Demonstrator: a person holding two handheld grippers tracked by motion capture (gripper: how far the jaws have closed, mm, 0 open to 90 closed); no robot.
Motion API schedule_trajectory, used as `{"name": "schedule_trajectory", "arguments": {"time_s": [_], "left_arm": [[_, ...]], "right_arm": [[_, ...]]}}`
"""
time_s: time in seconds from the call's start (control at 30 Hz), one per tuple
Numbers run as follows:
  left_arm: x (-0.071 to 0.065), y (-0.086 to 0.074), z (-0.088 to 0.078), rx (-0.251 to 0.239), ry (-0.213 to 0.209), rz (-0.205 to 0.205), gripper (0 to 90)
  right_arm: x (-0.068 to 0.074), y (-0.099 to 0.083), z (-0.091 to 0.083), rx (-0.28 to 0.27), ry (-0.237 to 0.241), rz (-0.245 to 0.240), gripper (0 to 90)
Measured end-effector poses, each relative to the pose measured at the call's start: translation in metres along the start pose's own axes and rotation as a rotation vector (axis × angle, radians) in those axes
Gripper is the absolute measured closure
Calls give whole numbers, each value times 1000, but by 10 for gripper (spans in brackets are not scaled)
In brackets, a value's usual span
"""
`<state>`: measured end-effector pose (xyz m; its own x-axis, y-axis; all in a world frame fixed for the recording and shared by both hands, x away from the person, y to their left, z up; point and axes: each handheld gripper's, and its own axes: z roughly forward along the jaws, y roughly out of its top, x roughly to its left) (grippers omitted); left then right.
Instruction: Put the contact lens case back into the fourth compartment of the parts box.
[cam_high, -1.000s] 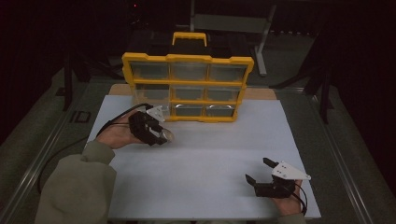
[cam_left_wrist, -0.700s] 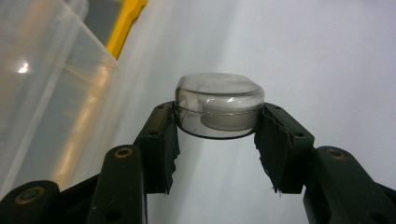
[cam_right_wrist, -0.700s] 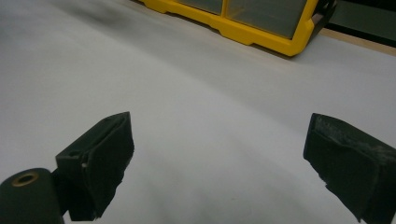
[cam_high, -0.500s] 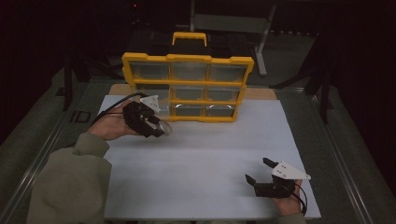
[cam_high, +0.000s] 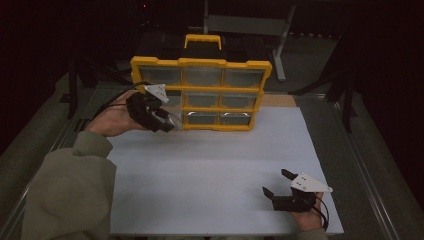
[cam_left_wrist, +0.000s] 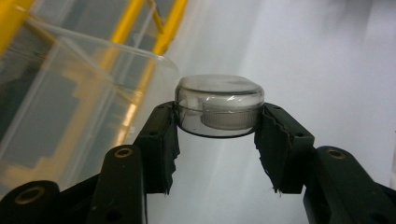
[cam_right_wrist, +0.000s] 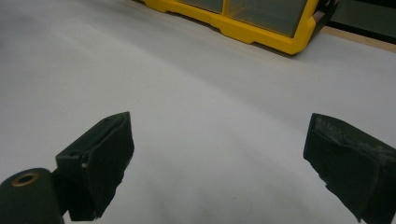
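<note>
A yellow organizer case (cam_high: 200, 92) with clear compartment fronts stands upright at the back of the white mat. My left gripper (cam_high: 167, 121) is raised at the case's lower left corner, shut on a small clear plastic bin (cam_left_wrist: 218, 106). The bin (cam_high: 173, 120) is close to the case's clear front (cam_left_wrist: 56, 98); I cannot tell whether they touch. My right gripper (cam_high: 278, 182) rests near the mat's front right corner, open, with nothing between its fingers (cam_right_wrist: 100, 154). The case's bottom edge (cam_right_wrist: 261, 28) lies far ahead of it.
A white mat (cam_high: 220, 175) covers the table, with bare room across its middle. A wooden strip (cam_high: 277, 100) shows behind the mat at the right. Metal rails (cam_high: 365, 165) run along both table sides. Dark stands (cam_high: 280, 40) rise behind the table.
My left gripper has carried the clear bin up and away from me, toward the case's lower left compartments. The right gripper has stayed put.
</note>
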<state>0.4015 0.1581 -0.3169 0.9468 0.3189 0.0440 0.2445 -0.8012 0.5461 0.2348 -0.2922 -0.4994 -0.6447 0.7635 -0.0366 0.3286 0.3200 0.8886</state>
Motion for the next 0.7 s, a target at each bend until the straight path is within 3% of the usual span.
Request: {"name": "schedule_trajectory", "arguments": {"time_s": [0.4, 0.57, 0.7], "left_arm": [[16, 11, -19, -64, 3, -49, 503], [31, 13, -27, -108, 38, -103, 503], [38, 13, -27, -115, 66, -135, 503]], "right_arm": [[1, 0, 1, 4, 5, -1, 77], [0, 0, 1, 5, 4, -2, 77], [0, 0, 1, 3, 6, -4, 77]]}}
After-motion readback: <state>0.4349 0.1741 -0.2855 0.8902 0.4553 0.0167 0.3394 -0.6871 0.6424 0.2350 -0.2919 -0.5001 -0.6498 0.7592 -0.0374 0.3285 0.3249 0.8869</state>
